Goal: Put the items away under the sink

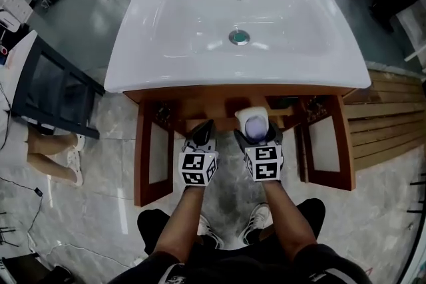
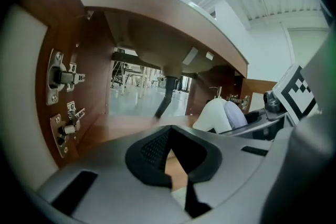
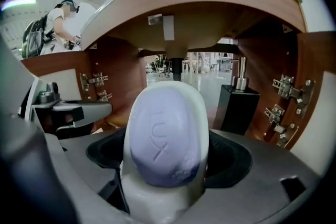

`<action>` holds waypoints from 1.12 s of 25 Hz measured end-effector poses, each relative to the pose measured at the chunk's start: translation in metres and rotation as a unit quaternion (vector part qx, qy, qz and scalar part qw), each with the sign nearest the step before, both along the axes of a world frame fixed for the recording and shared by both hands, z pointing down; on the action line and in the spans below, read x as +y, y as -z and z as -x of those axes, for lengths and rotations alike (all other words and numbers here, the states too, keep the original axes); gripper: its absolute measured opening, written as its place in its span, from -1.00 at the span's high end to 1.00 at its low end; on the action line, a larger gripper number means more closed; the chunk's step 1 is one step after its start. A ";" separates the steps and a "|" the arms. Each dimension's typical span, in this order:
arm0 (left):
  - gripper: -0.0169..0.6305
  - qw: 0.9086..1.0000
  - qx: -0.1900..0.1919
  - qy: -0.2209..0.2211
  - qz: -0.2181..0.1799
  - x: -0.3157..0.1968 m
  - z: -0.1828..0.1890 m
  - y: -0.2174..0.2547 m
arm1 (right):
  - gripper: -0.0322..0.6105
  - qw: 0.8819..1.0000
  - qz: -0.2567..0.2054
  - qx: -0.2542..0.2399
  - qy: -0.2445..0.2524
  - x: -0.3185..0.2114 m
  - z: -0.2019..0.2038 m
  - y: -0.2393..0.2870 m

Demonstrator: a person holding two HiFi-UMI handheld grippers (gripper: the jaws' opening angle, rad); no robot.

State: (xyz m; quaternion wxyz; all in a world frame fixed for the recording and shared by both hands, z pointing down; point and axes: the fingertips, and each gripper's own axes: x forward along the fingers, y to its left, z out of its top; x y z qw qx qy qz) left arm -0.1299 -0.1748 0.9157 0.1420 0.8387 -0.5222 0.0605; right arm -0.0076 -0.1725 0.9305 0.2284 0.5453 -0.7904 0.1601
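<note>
From the head view, the right hand-held gripper (image 1: pixel 255 132) holds a white soap dish (image 1: pixel 251 115) carrying a purple soap bar (image 1: pixel 255 126) at the open cupboard (image 1: pixel 143 156) under the sink (image 1: pixel 173 43).

In the left gripper view, the left hand-held gripper (image 2: pixel 169 136) is closed on nothing.

In the right gripper view, the jaws clamp the dish's near end. The dish looks light, hard and breakable, and the bar probably lies loose and slick, so grip the dish and keep it level.

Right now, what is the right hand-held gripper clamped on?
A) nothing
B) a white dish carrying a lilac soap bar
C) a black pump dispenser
B: the right hand-held gripper is shut on the white dish carrying the lilac soap bar; the black pump dispenser stands apart.
</note>
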 end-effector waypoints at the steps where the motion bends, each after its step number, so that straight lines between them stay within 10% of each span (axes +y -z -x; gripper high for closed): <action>1: 0.95 1.000 0.002 -0.003 -0.002 -0.004 0.000 -0.006 | -0.53 1.000 -0.004 -0.001 -0.001 -0.005 0.000 -0.005; 28: 0.95 0.994 -0.017 -0.027 -0.106 -0.034 -0.007 0.000 | -0.52 0.998 0.046 0.009 -0.031 -0.107 0.006 -0.042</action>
